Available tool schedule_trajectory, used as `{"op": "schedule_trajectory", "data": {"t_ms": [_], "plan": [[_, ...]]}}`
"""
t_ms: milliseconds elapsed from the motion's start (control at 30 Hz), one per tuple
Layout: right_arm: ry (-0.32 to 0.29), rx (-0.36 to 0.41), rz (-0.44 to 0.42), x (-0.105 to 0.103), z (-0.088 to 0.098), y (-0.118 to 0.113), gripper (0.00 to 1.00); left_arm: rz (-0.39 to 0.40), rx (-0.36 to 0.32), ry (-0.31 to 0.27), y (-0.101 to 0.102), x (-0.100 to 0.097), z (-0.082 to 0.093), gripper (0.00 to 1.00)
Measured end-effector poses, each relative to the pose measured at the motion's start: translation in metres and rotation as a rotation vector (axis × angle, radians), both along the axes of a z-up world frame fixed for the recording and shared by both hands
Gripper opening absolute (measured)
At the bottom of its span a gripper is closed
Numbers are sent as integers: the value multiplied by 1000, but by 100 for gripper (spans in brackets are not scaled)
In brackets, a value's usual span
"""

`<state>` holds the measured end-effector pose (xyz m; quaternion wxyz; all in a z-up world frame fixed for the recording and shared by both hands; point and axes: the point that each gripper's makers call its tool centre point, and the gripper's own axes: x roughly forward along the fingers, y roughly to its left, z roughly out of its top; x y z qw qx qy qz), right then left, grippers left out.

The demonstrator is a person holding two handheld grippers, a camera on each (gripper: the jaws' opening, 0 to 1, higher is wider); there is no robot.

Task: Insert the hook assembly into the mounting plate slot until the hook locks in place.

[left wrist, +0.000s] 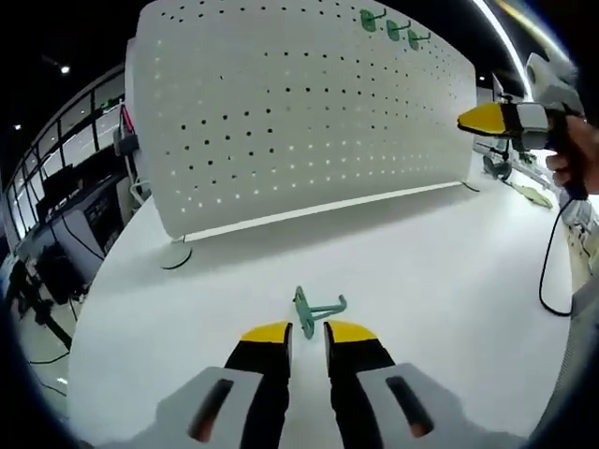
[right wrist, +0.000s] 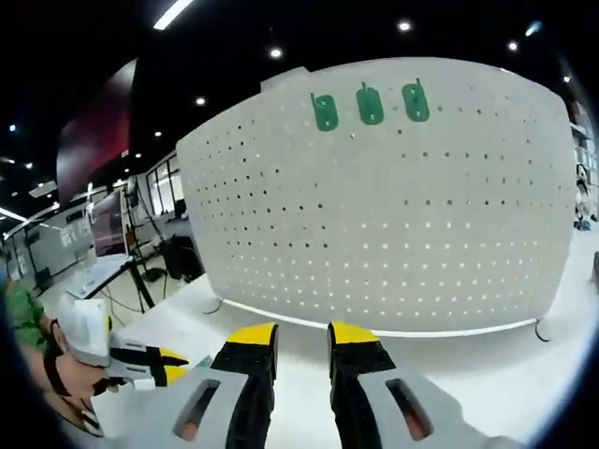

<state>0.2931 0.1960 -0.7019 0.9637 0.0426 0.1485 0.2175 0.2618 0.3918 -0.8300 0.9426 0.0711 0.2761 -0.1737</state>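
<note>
A green hook (left wrist: 316, 310) lay on the white table (left wrist: 440, 271) low in the frame, just past the left gripper (left wrist: 308, 332), its jaws apart. The right gripper (right wrist: 299, 335) faced the pegboard (right wrist: 393, 215), jaws apart and empty; three hooks (right wrist: 369, 104) hung at its top

A white table (left wrist: 440, 271) stands in a dim room under a dark ceiling with small round lights (right wrist: 275, 53) and a strip light (right wrist: 175, 12). To one side are windows (left wrist: 80, 131), a desk with screens (right wrist: 105, 224), and cables.
</note>
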Motion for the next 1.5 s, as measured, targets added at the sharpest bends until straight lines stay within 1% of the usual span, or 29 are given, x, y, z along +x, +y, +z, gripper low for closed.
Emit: {"op": "schedule_trajectory", "data": {"t_ms": [167,267,333,500,600,733,833,900,933,1033,1133,1400,1500], "plan": [[17,9,-1,-2,-5,-1,19,1,32,8,0,4,-6,13],[22,15,0,-2,-6,-2,19,1,18,21,-2,5,-9,13],[29,20,0,-3,-8,-2,19,-4,27,25,-3,7,-12,13],[42,16,4,-5,-13,-2,19,-3,20,23,-4,9,-13,7],[49,15,7,-6,-16,-1,19,1,16,23,-4,9,-12,7],[49,18,17,-7,-14,5,19,6,6,30,-2,8,-12,6],[46,20,32,-8,-12,8,19,7,-29,36,-3,7,-10,5],[37,21,30,-8,-10,8,19,3,-38,36,-4,6,-9,4],[38,21,31,-8,-10,8,19,2,-41,35,-4,5,-8,4],[42,26,47,-10,-10,11,19,7,-82,35,-7,3,-5,4],[41,32,51,-10,-8,13,19,8,-101,33,-10,0,0,4],[42,45,65,-15,-7,17,20,-1,-154,10,-20,-6,14,4],[38,65,88,-18,-5,22,21,-7,-183,3,-23,-8,20,4]]}}
